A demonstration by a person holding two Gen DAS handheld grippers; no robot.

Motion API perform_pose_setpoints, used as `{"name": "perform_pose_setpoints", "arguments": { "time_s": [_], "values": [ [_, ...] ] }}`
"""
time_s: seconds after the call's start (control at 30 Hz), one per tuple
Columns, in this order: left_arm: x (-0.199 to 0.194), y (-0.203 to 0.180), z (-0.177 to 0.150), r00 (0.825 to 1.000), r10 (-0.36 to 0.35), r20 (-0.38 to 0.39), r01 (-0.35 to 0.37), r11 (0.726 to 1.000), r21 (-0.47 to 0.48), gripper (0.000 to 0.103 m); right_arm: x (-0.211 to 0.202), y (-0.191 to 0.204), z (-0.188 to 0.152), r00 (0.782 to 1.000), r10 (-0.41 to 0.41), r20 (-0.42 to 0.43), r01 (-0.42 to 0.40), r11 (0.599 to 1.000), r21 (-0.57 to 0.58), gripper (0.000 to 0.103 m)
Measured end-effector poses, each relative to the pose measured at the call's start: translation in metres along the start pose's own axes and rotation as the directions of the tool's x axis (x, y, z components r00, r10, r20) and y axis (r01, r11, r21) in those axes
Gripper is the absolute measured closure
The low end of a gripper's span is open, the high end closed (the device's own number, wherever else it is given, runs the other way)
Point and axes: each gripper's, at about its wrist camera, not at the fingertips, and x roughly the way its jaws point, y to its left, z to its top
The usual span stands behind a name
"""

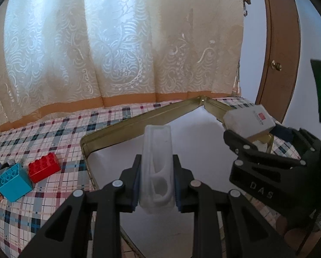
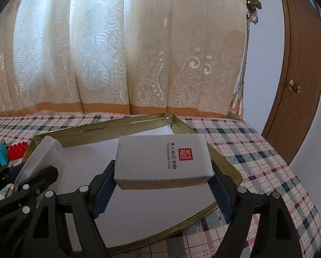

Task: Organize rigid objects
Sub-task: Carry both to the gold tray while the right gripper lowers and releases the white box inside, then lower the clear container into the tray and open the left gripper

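My left gripper (image 1: 156, 182) is shut on a translucent white plastic case (image 1: 157, 167) that stands upright between its pads, over the white floor of a gold-rimmed tray (image 1: 126, 126). My right gripper (image 2: 162, 185) is shut on a white box with a red seal (image 2: 163, 158), held flat above the same gold-rimmed tray (image 2: 100, 129). In the left wrist view the right gripper (image 1: 253, 144) and its white box (image 1: 248, 121) sit at the right over the tray's far corner. In the right wrist view the plastic case (image 2: 39, 154) and left gripper (image 2: 29, 182) show at the left.
A red toy brick (image 1: 44, 167) and a turquoise toy brick (image 1: 14, 182) lie on the plaid tablecloth (image 1: 52, 133) left of the tray, with small dark items behind them. A cream curtain (image 1: 117, 43) hangs behind the table. A wooden door (image 2: 300, 75) stands at the right.
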Motion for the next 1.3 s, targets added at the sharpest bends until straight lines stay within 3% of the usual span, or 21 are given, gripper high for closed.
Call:
{"name": "perform_pose_setpoints", "arguments": {
  "time_s": [0.13,0.17,0.2,0.23,0.27,0.3,0.4,0.63,0.9,1.13,1.3],
  "values": [
    [0.000,0.002,0.000,1.000,0.028,0.003,-0.028,1.000,-0.014,0.076,0.004,-0.002,-0.001,0.999,0.037,-0.022,-0.036,0.999,0.026,0.020],
    [-0.001,0.002,-0.001,0.999,0.033,0.009,-0.033,0.999,-0.015,0.062,0.005,-0.003,-0.001,0.999,0.036,-0.028,-0.035,0.999,0.033,0.020],
    [-0.004,0.002,-0.002,0.998,0.054,0.019,-0.054,0.998,-0.016,0.036,0.006,-0.004,-0.001,0.999,0.030,-0.035,-0.029,0.999,0.045,0.020],
    [-0.008,0.002,-0.003,0.996,0.084,0.038,-0.083,0.996,-0.021,0.024,0.007,-0.007,-0.001,0.999,0.025,-0.038,-0.023,0.998,0.063,0.020],
    [-0.014,0.003,-0.004,0.992,0.110,0.068,-0.109,0.994,-0.031,0.004,0.007,-0.011,-0.001,0.999,0.031,-0.037,-0.028,0.996,0.090,0.020],
    [-0.019,0.003,-0.005,0.988,0.124,0.095,-0.121,0.992,-0.039,0.000,0.007,-0.014,-0.001,0.999,0.041,-0.035,-0.037,0.993,0.111,0.020],
    [-0.031,0.004,-0.006,0.979,0.138,0.150,-0.132,0.990,-0.047,0.000,0.003,-0.026,-0.001,0.997,0.072,-0.007,-0.069,0.980,0.187,0.020],
    [-0.031,0.002,-0.005,0.978,0.143,0.151,-0.139,0.990,-0.036,0.000,-0.012,-0.026,0.002,0.994,0.078,0.076,-0.092,0.975,0.203,0.019],
    [-0.033,0.006,-0.007,0.977,0.147,0.154,-0.139,0.989,-0.059,0.000,-0.038,-0.023,0.004,0.977,-0.003,0.213,-0.037,0.982,0.184,0.019],
    [-0.032,0.011,-0.008,0.978,0.147,0.145,-0.137,0.988,-0.076,0.000,-0.030,-0.021,0.003,0.984,-0.002,0.178,-0.030,0.983,0.179,0.019],
    [-0.036,0.017,-0.009,0.970,0.190,0.150,-0.183,0.981,-0.061,0.000,-0.037,-0.019,0.001,0.976,-0.023,0.217,-0.014,0.985,0.171,0.019]
  ]
}}
